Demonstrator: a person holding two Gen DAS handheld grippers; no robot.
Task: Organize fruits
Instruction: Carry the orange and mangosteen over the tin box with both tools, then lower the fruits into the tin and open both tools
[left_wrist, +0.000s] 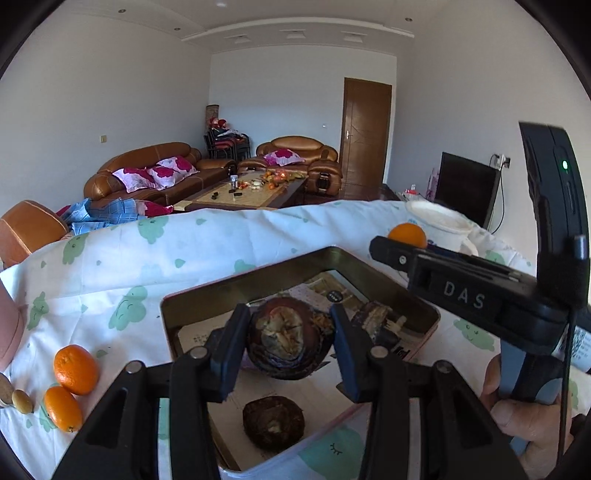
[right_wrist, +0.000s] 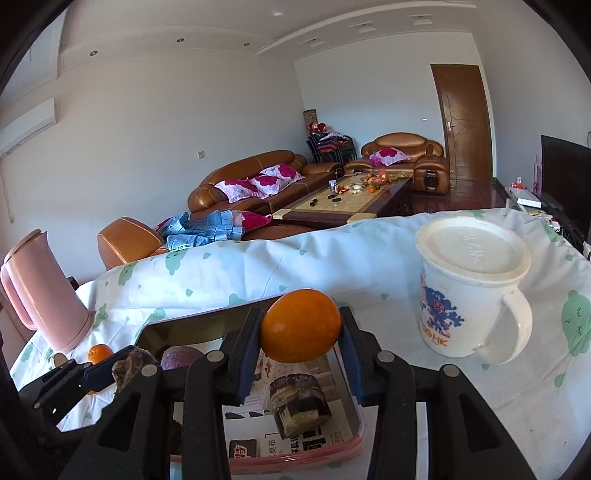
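My left gripper (left_wrist: 290, 343) is shut on a dark, dried mangosteen (left_wrist: 290, 338) and holds it above a shallow metal tray (left_wrist: 258, 273) lined with printed paper. Another dark mangosteen (left_wrist: 273, 422) lies in the tray near its front, and a third dark piece (left_wrist: 376, 321) sits at its right. My right gripper (right_wrist: 301, 332) is shut on an orange (right_wrist: 301, 325) and holds it over the tray's far edge (right_wrist: 199, 323). In the left wrist view that orange (left_wrist: 408, 234) shows behind the right gripper's fingers. A dark cut piece (right_wrist: 299, 404) lies in the tray below it.
Two oranges (left_wrist: 75, 369) (left_wrist: 62, 408) and small brown fruits (left_wrist: 22, 401) lie on the cloth left of the tray. A white lidded mug (right_wrist: 469, 288) stands to the right, a pink jug (right_wrist: 44, 291) to the left. The table's far edge drops to a sofa.
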